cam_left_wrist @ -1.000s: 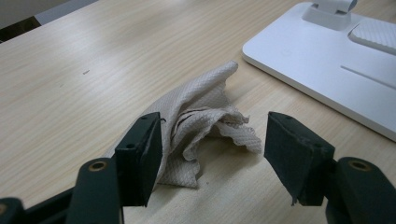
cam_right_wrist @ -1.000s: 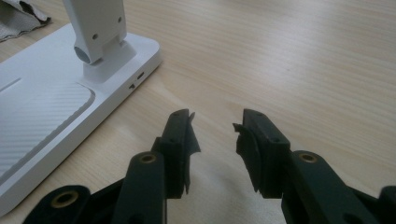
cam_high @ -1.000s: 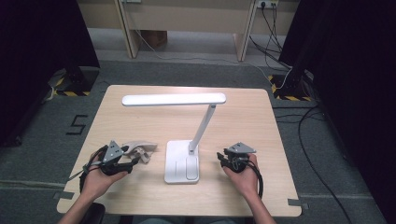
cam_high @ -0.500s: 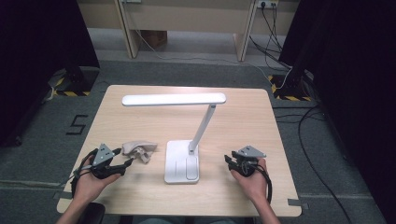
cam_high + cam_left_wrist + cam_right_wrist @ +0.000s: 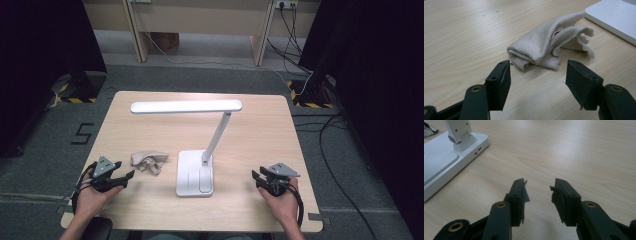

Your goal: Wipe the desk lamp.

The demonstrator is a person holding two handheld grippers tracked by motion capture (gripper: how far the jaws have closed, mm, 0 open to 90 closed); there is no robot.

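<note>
Cloth lies crumpled on the table, at nine o'clock from the white desk lamp base and just ahead of your left gripper, whose jaws stand apart with nothing between them. Your right gripper, at three o'clock from the lamp, has jaws partly apart and empty too. Judging by this, the cloth is not picked up and any wiping of the lamp remains undone. Pale wood grain covers the tabletop; grey carpet, dark curtains and floor cables surround it.
</note>
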